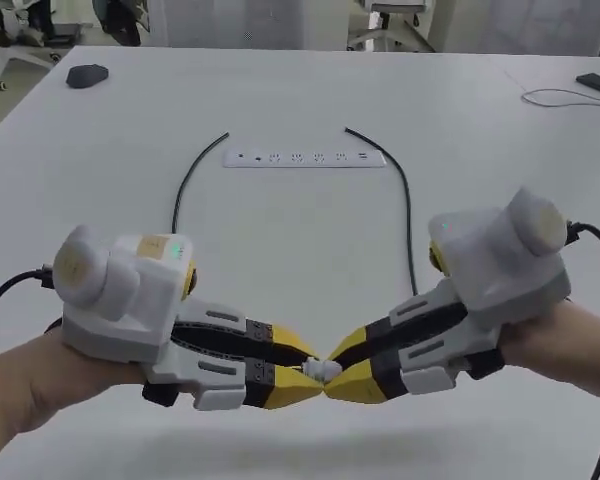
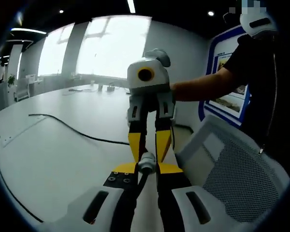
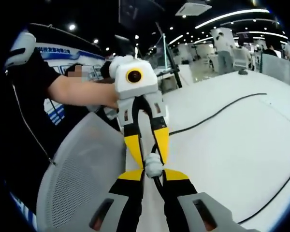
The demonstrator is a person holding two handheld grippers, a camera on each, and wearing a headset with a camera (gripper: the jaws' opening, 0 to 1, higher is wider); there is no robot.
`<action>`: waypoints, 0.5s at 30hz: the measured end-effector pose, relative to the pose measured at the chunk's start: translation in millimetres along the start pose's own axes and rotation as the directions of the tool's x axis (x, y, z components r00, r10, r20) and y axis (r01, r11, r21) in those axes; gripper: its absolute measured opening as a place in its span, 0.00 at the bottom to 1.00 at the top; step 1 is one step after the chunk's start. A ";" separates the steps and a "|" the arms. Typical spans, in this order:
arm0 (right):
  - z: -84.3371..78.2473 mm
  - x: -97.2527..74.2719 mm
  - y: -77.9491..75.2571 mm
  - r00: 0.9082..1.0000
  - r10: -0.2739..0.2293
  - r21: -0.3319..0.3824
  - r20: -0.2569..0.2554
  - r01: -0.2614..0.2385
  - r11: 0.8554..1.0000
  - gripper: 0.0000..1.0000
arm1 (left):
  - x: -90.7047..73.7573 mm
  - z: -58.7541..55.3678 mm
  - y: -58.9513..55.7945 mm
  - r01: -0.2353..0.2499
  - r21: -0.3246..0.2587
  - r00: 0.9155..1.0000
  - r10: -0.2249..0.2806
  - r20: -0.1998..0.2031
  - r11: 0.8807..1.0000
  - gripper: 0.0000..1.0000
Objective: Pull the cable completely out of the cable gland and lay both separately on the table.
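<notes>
**Both grippers meet on the cable gland**

The left gripper [image 1: 308, 373] and the right gripper [image 1: 338, 370] point at each other, tip against tip, above the near part of the white table [image 1: 300, 250]. Between their yellow jaws sits the small pale cable gland [image 1: 324, 370]. Both pairs of jaws are drawn narrow around it (whether each one presses on the gland's body or on the cable just behind it, I cannot tell). In each gripper view a black strand runs from the gland down between that gripper's own jaws. The black cable [image 1: 408, 215] lies on the table in two long arcs, and both arcs pass behind the grippers. Their far ends reach a white power strip [image 1: 302, 158]. A dark mouse [image 1: 87, 75] lies at the far left of the table.
</notes>
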State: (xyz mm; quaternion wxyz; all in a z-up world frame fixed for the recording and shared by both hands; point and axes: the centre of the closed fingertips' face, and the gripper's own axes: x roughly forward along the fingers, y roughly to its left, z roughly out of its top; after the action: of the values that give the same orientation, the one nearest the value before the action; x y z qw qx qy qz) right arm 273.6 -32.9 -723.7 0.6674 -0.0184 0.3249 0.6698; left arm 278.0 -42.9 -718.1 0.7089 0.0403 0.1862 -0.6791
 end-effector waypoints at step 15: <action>8.7 -6.9 3.9 0.995 0.055 0.149 0.079 -0.067 0.987 0.08 | 1.3 10.1 0.1 -0.003 0.098 1.000 0.002 0.004 0.995 0.14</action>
State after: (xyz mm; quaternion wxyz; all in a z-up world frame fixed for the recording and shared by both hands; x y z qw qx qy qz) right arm 274.4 -34.5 -712.2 0.6576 0.0671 0.3502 0.6636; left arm 280.2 -47.3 -709.2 0.7073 0.0739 0.1512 -0.6866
